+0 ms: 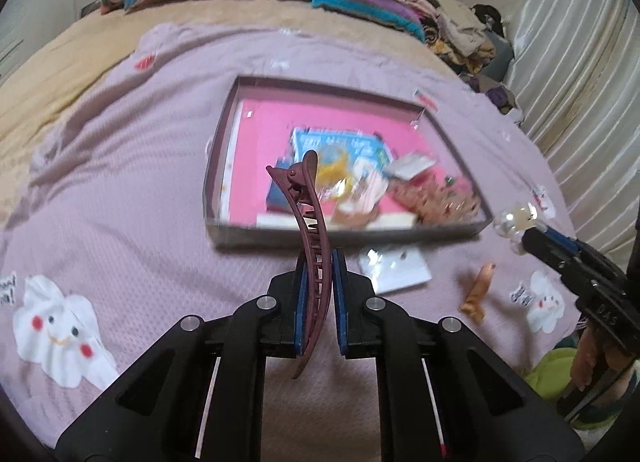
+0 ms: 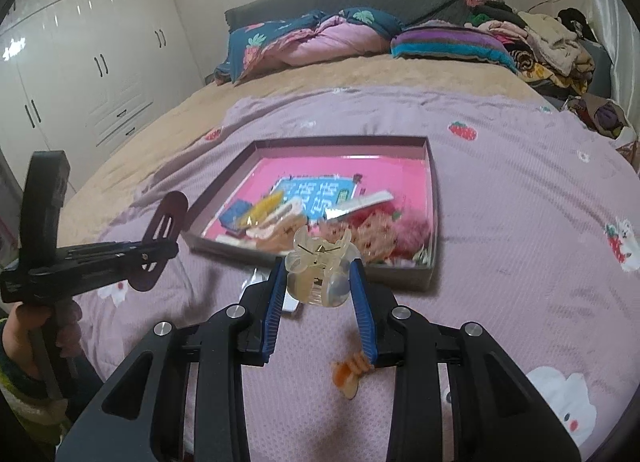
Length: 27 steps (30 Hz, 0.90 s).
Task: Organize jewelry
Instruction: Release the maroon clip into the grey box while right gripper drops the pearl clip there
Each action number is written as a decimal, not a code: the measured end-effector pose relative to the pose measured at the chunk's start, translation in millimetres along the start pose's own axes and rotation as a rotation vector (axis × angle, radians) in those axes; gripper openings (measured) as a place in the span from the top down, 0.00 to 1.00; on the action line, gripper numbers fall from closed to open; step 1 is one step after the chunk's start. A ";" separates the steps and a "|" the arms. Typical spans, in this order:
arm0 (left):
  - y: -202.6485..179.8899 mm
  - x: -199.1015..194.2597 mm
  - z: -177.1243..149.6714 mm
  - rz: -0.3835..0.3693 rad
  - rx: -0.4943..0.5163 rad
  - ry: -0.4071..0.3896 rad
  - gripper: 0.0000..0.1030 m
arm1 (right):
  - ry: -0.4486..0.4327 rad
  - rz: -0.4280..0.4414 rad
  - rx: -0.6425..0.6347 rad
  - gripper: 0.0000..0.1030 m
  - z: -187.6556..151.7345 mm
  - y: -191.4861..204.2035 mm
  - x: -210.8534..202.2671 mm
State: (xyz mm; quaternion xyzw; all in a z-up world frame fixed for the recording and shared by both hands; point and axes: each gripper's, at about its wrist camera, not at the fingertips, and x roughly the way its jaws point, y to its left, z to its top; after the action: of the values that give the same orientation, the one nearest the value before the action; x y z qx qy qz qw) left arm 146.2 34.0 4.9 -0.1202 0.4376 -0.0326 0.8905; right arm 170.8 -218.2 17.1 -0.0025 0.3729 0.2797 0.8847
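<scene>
My left gripper (image 1: 319,262) is shut on a long maroon hair clip (image 1: 310,222), held upright above the bedspread, just short of the near wall of a shallow pink-lined box (image 1: 248,134). The box holds several hair accessories and cards. My right gripper (image 2: 319,270) is shut on a clear beige claw clip (image 2: 318,272), above the bed near the box's (image 2: 430,182) front edge. The right gripper (image 1: 524,240) with the claw clip (image 1: 516,220) shows at the right of the left wrist view; the left gripper (image 2: 168,254) with the maroon clip (image 2: 164,222) shows at the left of the right wrist view.
An orange hair clip (image 1: 478,292) and a white card packet (image 1: 394,268) lie on the mauve bedspread in front of the box; the orange clip (image 2: 348,376) also shows in the right wrist view. Pillows and piled clothes (image 2: 540,42) lie at the head of the bed. White wardrobes (image 2: 80,62) stand left.
</scene>
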 end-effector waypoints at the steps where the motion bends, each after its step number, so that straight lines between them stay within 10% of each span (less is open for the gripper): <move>1: -3.1 -3.3 4.3 -0.005 0.006 -0.012 0.95 | -0.006 -0.002 -0.001 0.70 3.7 -0.4 -0.9; 27: -30.5 22.8 75.2 -0.006 0.092 -0.053 0.95 | -0.083 -0.083 0.001 0.70 60.2 -25.2 10.3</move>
State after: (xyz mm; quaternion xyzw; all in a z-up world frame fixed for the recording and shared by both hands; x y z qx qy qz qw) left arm 220.8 14.7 38.9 -0.0813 0.4116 -0.0520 0.9062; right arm 228.7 -221.6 48.6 -0.0060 0.3358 0.2424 0.9102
